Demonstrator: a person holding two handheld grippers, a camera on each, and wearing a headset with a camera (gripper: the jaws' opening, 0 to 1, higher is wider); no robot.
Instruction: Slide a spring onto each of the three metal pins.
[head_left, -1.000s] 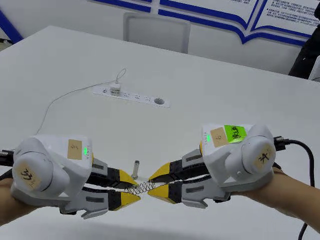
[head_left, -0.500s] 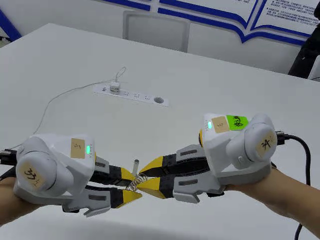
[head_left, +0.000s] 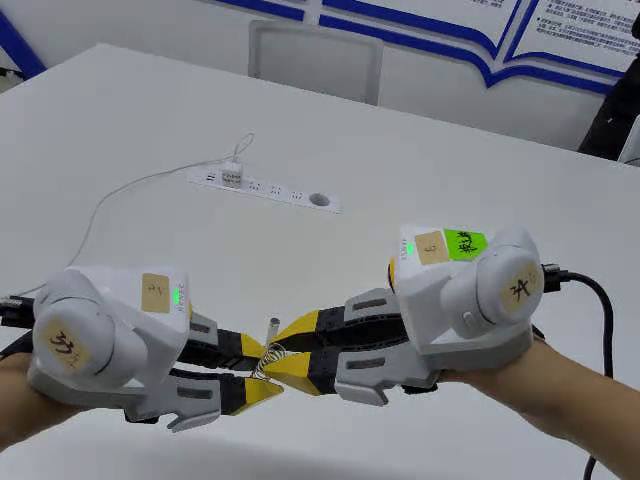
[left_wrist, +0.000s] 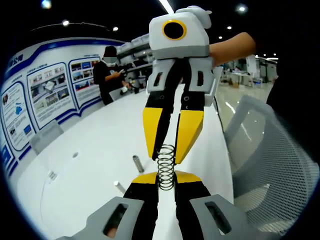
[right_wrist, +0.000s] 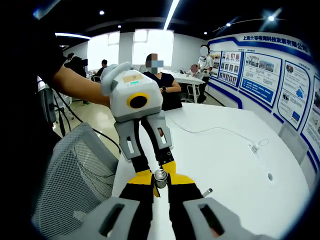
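A small coiled steel spring (head_left: 268, 360) is held over the white surface (head_left: 420, 170), pinched at both ends. The white, yellow-tipped left gripper (head_left: 262, 371) has its fingers clenched on one end, and the matching right gripper (head_left: 277, 352) grips the other. In the past second the right gripper has swung in and risen over the left. This shortens the visible coil and brings it just in front of a short upright metal pin (head_left: 272, 328), seemingly to line it up; no spring is threaded yet. The left gripper view shows the spring (left_wrist: 166, 167) lengthwise, with one pin (left_wrist: 137, 164) and a second pin (left_wrist: 119, 187) nearby. The right gripper view catches the spring (right_wrist: 160, 176) end-on, its bore open.
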